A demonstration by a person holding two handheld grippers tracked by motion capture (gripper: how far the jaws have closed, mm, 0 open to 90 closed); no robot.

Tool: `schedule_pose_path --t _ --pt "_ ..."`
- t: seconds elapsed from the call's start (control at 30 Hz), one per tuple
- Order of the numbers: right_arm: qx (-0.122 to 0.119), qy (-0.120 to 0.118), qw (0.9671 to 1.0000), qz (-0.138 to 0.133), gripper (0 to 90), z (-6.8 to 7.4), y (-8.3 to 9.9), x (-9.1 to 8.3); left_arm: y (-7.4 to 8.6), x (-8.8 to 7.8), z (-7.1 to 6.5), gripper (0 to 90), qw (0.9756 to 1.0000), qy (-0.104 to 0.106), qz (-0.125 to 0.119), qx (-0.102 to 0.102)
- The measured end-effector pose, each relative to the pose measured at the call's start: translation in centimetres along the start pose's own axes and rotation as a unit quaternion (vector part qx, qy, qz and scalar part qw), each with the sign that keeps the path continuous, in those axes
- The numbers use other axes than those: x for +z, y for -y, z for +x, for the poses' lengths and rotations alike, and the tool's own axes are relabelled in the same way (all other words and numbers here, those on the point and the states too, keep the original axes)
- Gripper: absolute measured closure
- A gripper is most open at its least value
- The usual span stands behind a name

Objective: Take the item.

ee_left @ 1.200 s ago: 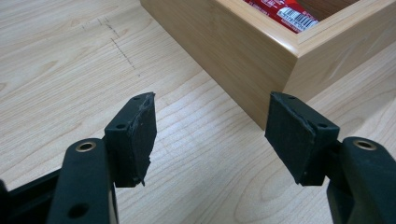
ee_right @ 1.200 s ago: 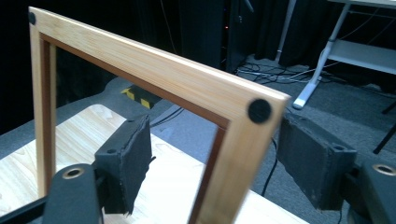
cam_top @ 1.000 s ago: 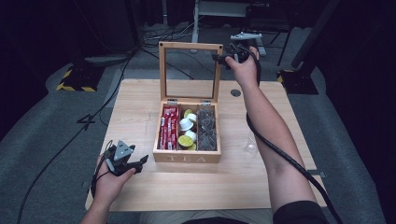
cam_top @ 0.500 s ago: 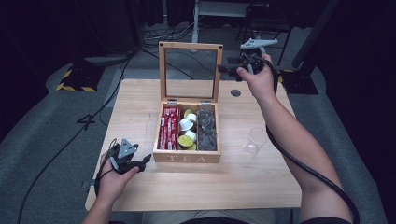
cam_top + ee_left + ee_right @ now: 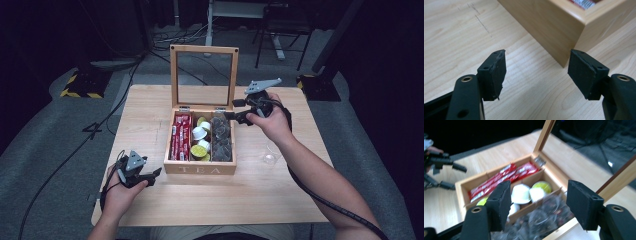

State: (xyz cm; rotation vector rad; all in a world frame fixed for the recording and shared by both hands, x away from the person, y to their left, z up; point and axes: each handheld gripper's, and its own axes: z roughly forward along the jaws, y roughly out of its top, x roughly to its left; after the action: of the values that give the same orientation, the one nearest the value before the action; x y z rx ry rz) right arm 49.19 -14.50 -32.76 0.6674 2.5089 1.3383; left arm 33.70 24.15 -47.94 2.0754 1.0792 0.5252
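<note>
One wooden tea box [image 5: 201, 169] sits at the centre of the tabletop [image 5: 150, 105], its glass-paned lid [image 5: 203, 77] standing upright at the box's 12 o'clock edge. The box has three compartments: the one at 9 o'clock holds red sachets [image 5: 180, 136], the middle one holds round capsules [image 5: 200, 133] with white and yellow-green tops, about six visible though the exact count is hard to tell, and the one at 3 o'clock holds dark clear-wrapped packets [image 5: 222, 140], too jumbled to count. One small clear cup [image 5: 270, 156] stands on the tabletop at the box's 3 o'clock side, apart from it. There are two grippers. The right gripper [image 5: 231, 115] hovers over the 3 o'clock compartment near its far end, the forearm reaching in from 5 o'clock and the jaws pointing toward 9 o'clock; its jaws have just been closing, then steadied, and stand partly apart with nothing gripped between them. The left gripper [image 5: 156, 173] rests low near the tabletop's 7 o'clock corner, just beside the box's near corner, pointing toward 3 o'clock; its jaws have just been opening and stand wide, empty.
</note>
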Motion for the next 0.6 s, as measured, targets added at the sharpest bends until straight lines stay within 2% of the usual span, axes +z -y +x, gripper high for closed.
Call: schedule_pose_path --t 0.13,0.2,0.23,0.33,0.37,0.47,0.6 --pt "-0.001 -0.012 0.9996 0.026 38.0 0.8 2.0 1.6 0.4 0.4 0.3 29.6 0.9998 -0.005 0.018 -0.004" --pt "-0.006 -0.010 0.9992 0.038 38.4 0.9 2.8 2.4 0.5 0.7 0.4 29.4 0.9996 -0.010 0.026 0.004" --pt "-0.009 -0.008 0.9989 0.045 38.5 0.9 3.1 2.9 0.6 0.8 0.4 29.2 0.9995 -0.009 0.029 0.001" --pt "-0.016 0.001 0.9976 0.067 38.7 0.7 3.9 4.2 0.5 0.9 0.5 28.9 0.9995 -0.010 0.029 0.006" --pt "-0.016 -0.001 0.9970 0.075 38.0 0.6 4.1 4.7 0.6 1.0 0.4 28.9 0.9995 -0.009 0.031 0.001" --pt "-0.015 -0.008 0.9946 0.102 32.4 0.3 4.8 6.2 0.6 1.2 0.4 28.8 0.9993 -0.011 0.036 0.005" --pt "-0.018 0.003 0.9922 0.123 34.3 -0.2 5.6 7.7 0.6 1.4 0.4 28.8 0.9993 -0.008 0.036 0.006"
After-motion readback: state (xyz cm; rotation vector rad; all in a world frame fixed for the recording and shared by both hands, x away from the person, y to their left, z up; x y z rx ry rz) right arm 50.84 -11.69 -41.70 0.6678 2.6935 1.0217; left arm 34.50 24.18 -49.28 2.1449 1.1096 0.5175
